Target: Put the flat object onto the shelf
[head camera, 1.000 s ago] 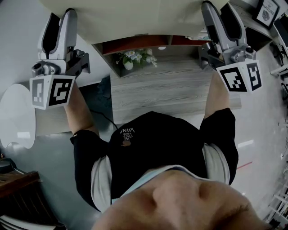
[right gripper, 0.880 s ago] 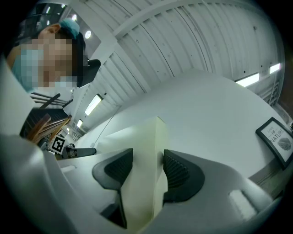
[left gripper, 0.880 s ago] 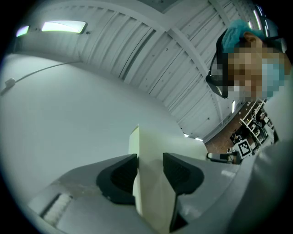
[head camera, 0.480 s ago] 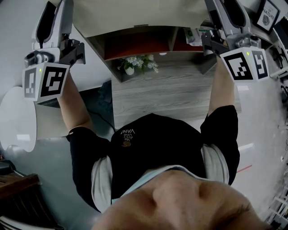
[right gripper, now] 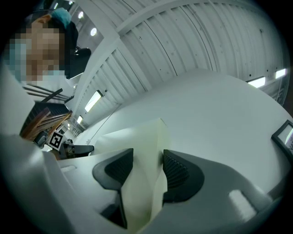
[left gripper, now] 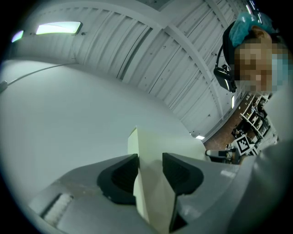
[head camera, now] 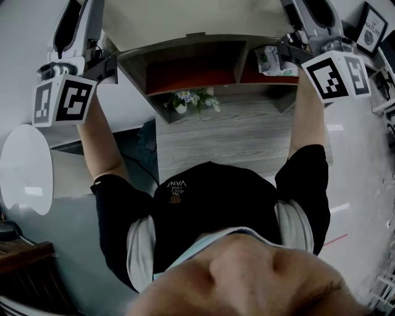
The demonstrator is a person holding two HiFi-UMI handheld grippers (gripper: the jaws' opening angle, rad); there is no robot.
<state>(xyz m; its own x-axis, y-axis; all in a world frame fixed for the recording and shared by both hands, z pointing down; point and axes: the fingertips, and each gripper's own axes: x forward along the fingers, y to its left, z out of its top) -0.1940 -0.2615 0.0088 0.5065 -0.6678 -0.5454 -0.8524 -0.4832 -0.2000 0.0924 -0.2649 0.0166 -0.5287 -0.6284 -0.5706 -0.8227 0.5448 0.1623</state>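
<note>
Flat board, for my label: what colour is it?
The flat board is pale cream; right gripper view shows it best.

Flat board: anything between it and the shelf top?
Nothing visible. The flat board is held above the shelf, clamped at its ends by the left gripper and right gripper. The shelf's front edge is bare; the top under the board is hidden. A packet sits in the right compartment, below.
</note>
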